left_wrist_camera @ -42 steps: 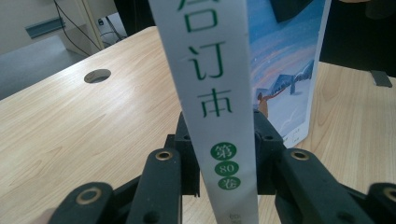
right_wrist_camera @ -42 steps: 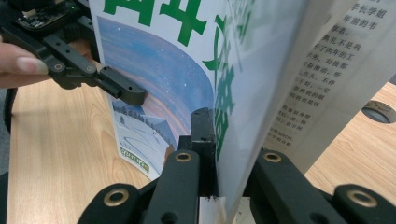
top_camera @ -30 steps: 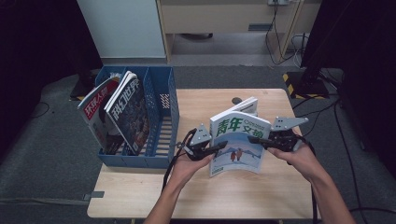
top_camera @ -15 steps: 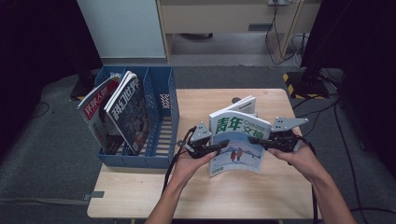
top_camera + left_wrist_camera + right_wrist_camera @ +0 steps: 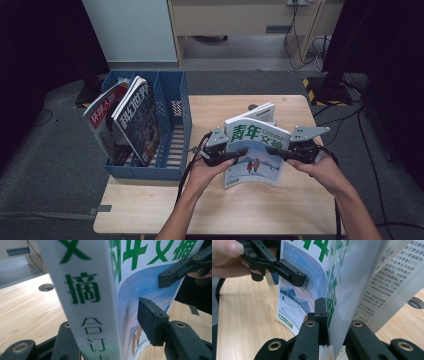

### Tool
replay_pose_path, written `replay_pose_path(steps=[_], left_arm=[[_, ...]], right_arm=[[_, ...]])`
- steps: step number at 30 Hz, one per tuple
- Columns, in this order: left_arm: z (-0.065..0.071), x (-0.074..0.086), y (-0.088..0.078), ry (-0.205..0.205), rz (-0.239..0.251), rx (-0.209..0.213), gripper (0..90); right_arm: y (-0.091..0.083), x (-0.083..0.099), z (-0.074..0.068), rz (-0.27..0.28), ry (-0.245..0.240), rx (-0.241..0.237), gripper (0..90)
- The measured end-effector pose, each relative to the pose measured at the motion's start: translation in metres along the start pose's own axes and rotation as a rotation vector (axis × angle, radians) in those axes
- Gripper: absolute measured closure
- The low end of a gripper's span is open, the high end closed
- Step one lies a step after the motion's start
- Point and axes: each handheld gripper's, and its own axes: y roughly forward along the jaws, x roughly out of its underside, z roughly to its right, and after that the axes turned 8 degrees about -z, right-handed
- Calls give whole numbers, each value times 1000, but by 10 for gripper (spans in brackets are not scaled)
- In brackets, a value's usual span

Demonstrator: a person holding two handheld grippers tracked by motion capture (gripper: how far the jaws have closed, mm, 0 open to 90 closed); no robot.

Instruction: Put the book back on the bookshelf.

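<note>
Okay, my left gripper [image 5: 239,153] has just been opening: spine of the thick white-and-blue magazine with green lettering [image 5: 255,152] sits between its jaws, one pad clear of the cover. Right gripper [image 5: 272,150] clamps the page edge (sole grip now), magazine upright over the light wooden table [image 5: 150,210], beside the blue plastic file rack [image 5: 172,130]

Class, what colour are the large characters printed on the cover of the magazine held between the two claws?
Green on white, clearest in the high view on the magazine.

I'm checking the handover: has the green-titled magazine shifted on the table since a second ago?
No. The magazine keeps its place against the blue rack; the left tongs have just been opening around its spine.
</note>
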Motion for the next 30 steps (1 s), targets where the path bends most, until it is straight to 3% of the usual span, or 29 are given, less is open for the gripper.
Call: replay_pose_path(steps=[2, 3, 5, 15, 22, 28, 30], left_arm=[[0, 0, -1, 11, 0, -20, 524], [0, 1, -1, 12, 8, -21, 595], [1, 1, -2, 8, 18, -16, 644], [9, 4, -8, 69, 29, -19, 730], [13, 9, -12, 96, 47, 1, 735], [18, 16, -18, 115, 63, 15, 735], [18, 18, -20, 121, 68, 18, 735]], right_arm=[[0, 0, 0, -2, 0, -1, 842], [-1, 0, 0, -4, -1, -1, 842], [-1, 1, 0, -4, 2, 2, 840], [1, 2, 1, 0, -12, 59, 750], [4, 6, 5, 3, -6, 120, 550], [5, 10, 9, 19, 7, 154, 358], [5, 11, 10, 25, 5, 156, 330]])
